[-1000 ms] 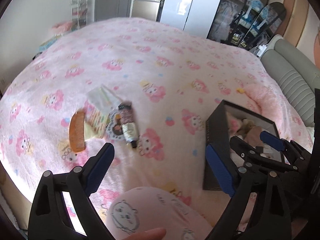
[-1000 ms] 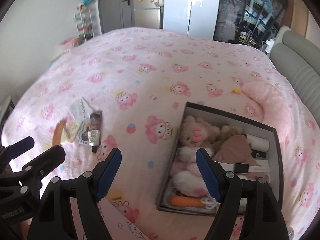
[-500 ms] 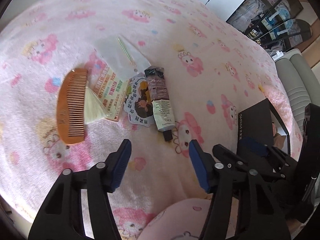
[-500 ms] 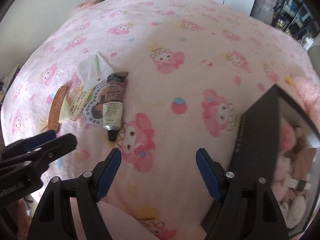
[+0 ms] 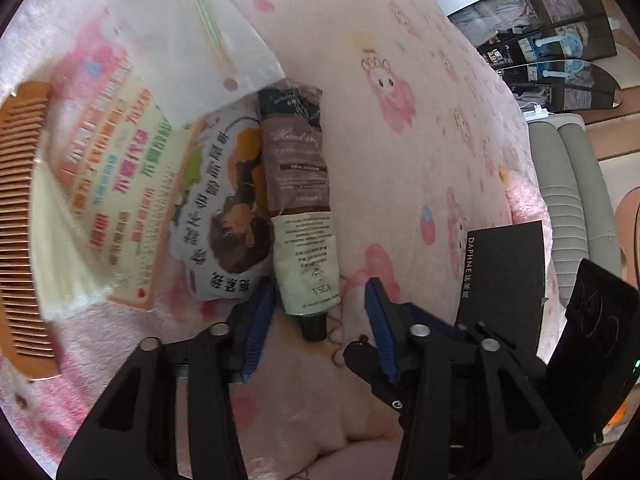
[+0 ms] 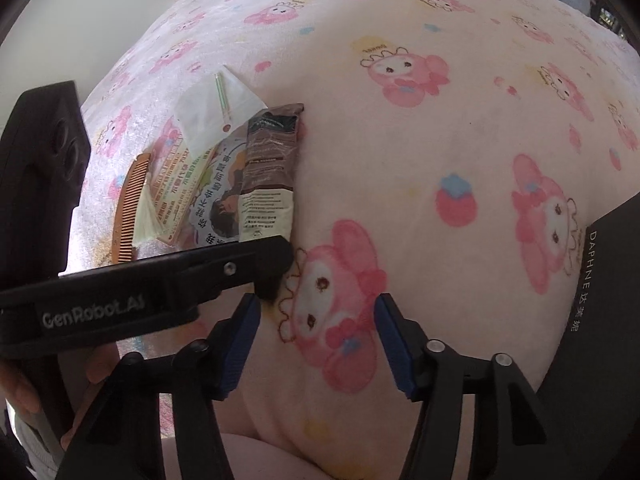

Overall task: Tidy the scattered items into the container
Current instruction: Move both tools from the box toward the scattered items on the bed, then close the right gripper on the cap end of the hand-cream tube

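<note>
A brown and cream hand-cream tube [image 5: 298, 204] lies on the pink bedspread, cap toward me. My left gripper [image 5: 320, 332] is open, its blue pads on either side of the tube's cap end. Beside the tube lie a printed sachet [image 5: 224, 220], a colourful leaflet [image 5: 116, 184], a white packet with a swab [image 5: 200, 40] and a wooden comb [image 5: 20, 224]. The tube also shows in the right wrist view [image 6: 270, 176]. My right gripper [image 6: 316, 344] is open and empty above the bedspread, right of the items. The black container [image 5: 504, 280] stands at the right; its inside is hidden.
The left gripper's body [image 6: 140, 292] crosses the right wrist view at the left. The black box wall [image 6: 600, 320] fills that view's right edge. A grey padded headboard [image 5: 568, 200] and dark shelves [image 5: 552, 40] lie beyond the bed.
Both grippers have come down and closer to the scattered items. The left gripper's open jaws now straddle the tube's cap end. The box has slid to the right edge of both views.
</note>
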Action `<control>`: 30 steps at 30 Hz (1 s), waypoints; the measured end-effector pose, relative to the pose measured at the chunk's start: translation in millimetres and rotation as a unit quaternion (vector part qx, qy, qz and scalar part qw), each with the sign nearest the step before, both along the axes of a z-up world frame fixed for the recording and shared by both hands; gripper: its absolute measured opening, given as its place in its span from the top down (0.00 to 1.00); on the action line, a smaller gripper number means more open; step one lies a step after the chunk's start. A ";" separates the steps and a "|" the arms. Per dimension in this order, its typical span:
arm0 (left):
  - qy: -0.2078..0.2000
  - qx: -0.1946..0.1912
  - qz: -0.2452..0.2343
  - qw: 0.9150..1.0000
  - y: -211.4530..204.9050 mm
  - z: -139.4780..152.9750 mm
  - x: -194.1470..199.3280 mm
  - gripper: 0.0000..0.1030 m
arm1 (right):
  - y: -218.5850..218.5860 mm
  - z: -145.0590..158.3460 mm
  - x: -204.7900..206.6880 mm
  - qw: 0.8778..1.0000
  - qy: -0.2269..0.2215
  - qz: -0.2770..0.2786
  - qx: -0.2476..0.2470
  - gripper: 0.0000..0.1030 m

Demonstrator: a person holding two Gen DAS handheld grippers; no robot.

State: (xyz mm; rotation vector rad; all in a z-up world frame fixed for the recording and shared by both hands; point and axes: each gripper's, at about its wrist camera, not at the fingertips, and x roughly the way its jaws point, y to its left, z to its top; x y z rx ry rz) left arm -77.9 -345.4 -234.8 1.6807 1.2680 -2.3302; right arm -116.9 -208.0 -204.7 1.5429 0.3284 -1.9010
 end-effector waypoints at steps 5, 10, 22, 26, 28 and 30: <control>-0.009 -0.010 0.010 1.000 4.8 9.2 2.8 0.69 | 6.6 -1.2 1.1 1.000 -0.011 -0.011 -0.006 0.59; -0.029 0.031 0.006 0.999 18.3 17.8 12.6 0.69 | 14.7 8.8 10.7 0.999 -0.020 -0.025 -0.021 0.58; -0.033 0.031 0.017 0.999 5.5 20.0 21.3 0.58 | 34.5 -2.6 16.8 0.997 -0.055 -0.050 -0.023 0.54; -0.042 0.061 0.015 0.997 -2.3 0.8 -1.2 0.54 | 21.4 -16.4 13.0 0.995 -0.084 -0.027 -0.037 0.54; -0.046 0.058 0.004 0.997 1.1 -4.1 -13.6 0.57 | 13.7 -25.2 9.5 0.995 -0.092 -0.022 -0.039 0.55; -0.053 0.048 0.001 0.997 2.6 -5.5 -17.1 0.71 | 12.2 -30.7 6.8 0.994 -0.095 -0.030 -0.035 0.68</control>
